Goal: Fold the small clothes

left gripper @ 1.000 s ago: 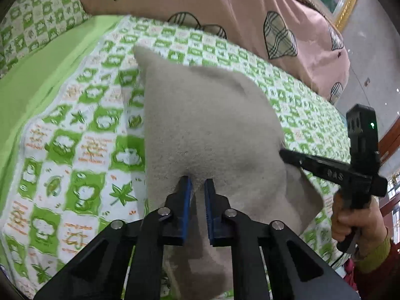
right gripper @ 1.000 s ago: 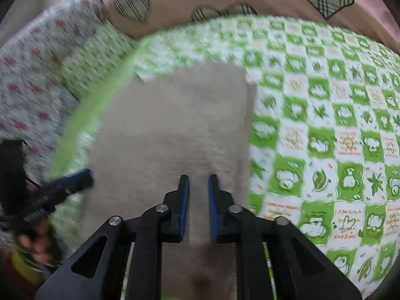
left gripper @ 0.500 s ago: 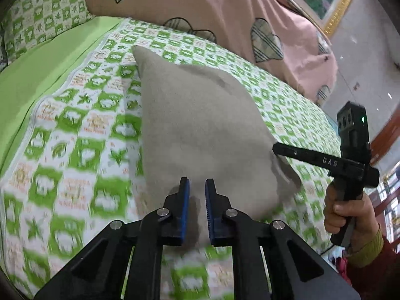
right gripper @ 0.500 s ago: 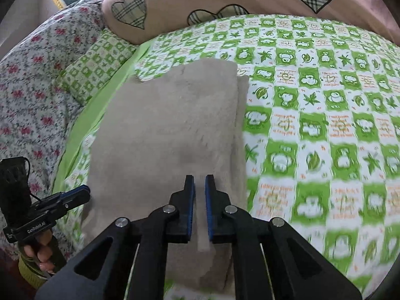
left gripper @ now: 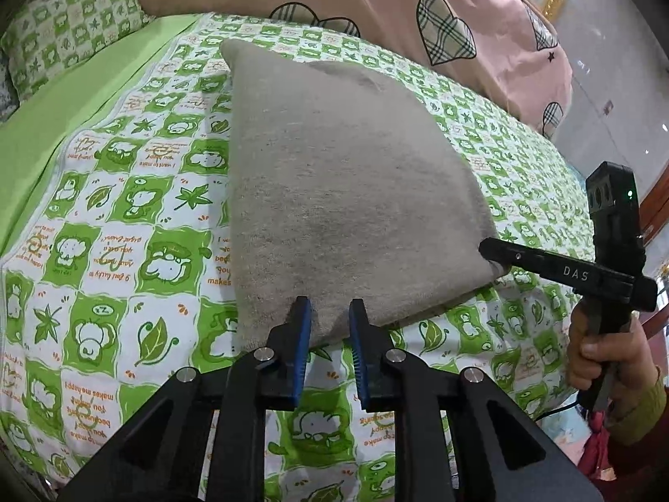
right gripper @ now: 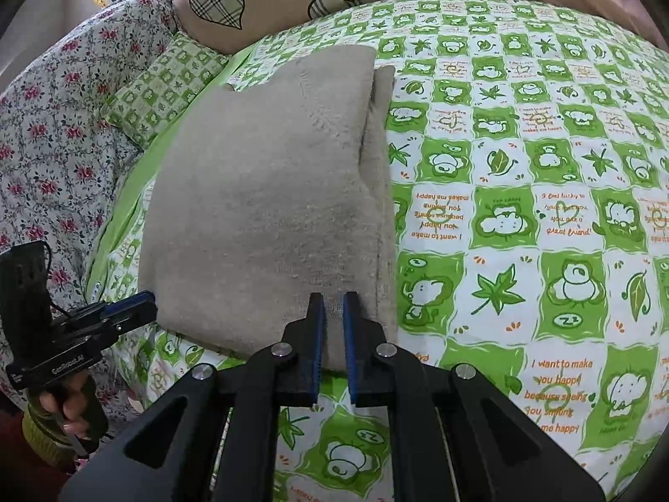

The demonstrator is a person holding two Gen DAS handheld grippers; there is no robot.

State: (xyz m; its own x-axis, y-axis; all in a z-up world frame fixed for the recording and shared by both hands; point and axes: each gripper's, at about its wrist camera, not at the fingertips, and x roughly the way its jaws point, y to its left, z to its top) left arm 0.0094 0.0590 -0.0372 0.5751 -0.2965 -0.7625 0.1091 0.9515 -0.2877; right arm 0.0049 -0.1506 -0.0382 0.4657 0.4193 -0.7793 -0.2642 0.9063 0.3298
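A grey knitted garment (left gripper: pixel 334 192), folded double, lies flat on a bed covered by a green-and-white cartoon-print sheet (left gripper: pixel 125 217). Its near hem sits right at the tips of both tools.

The left tool (left gripper: pixel 330 313) points steeply down at the near left corner of the garment. Its jaws are opening: the blue-lined fingers (left gripper: pixel 302 343) stand apart with the cloth edge lying between them, and the pads are not pressing on it. In the right wrist view the same tool (right gripper: pixel 138 305) appears at the far left, its tip against the garment's left corner, with the person's hand (right gripper: pixel 62 414) wrapped around the handle.

The right tool (right gripper: pixel 333 305) is clenched on the near right edge of the garment; a small ridge of grey knit is pinched between its narrow-set blue pads (right gripper: pixel 320 334). From the left wrist view this tool (left gripper: pixel 493 255) reaches in from the right, its black tip touching the garment's near right corner, held by a hand (left gripper: pixel 602 355) in a yellow-green cuff.

Ahead of both tools, beyond the garment's far end, a pink quilt with plaid hearts (left gripper: pixel 376 12) is bunched along the bed. To the left of the right tool lie a small green checked pillow (right gripper: pixel 163 88) and a floral bedcover (right gripper: pixel 54 134). A plain green strip of sheet (left gripper: pixel 75 96) runs along the left of the left tool.
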